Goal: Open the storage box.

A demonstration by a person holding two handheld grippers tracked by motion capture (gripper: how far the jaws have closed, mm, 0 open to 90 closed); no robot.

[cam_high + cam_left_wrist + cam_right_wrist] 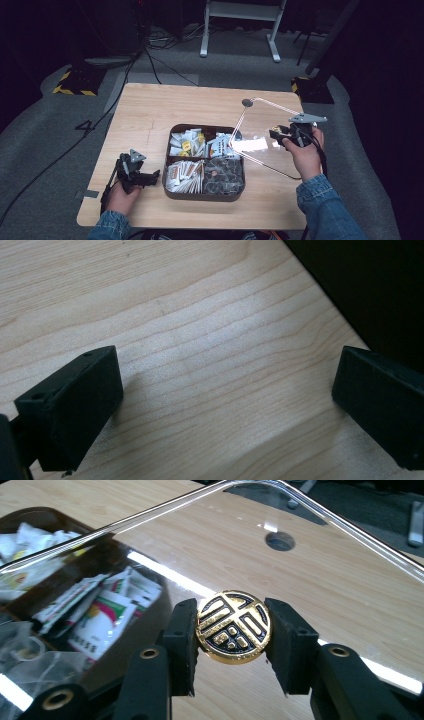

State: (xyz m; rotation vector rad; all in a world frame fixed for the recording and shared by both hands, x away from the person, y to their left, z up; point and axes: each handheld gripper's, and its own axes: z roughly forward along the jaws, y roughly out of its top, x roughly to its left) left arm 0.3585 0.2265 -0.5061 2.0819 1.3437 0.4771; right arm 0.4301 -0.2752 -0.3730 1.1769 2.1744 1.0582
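Two grippers are at work over a wooden table (pixel 150 115). The right gripper (pixel 234 630) has its fingers (pixel 182 640) closed partway on a round gold-and-black knob (pixel 234 627), one pad pressing on each side of it. That knob belongs to a clear lid (pixel 265 142) (transparent, with a rounded rim), which hangs tilted, its near corner lifted off the dark compartment box (pixel 204 194) and the rest slanting toward the table's far right. Under it, the box sits mid-table with sachets (pixel 187 142) in its far sections and darker packets (pixel 223 175) in the near right one. The left gripper (pixel 134 172) rests just left of the box, its fingers (pixel 75 410) spread wide over bare wood with nothing between them.
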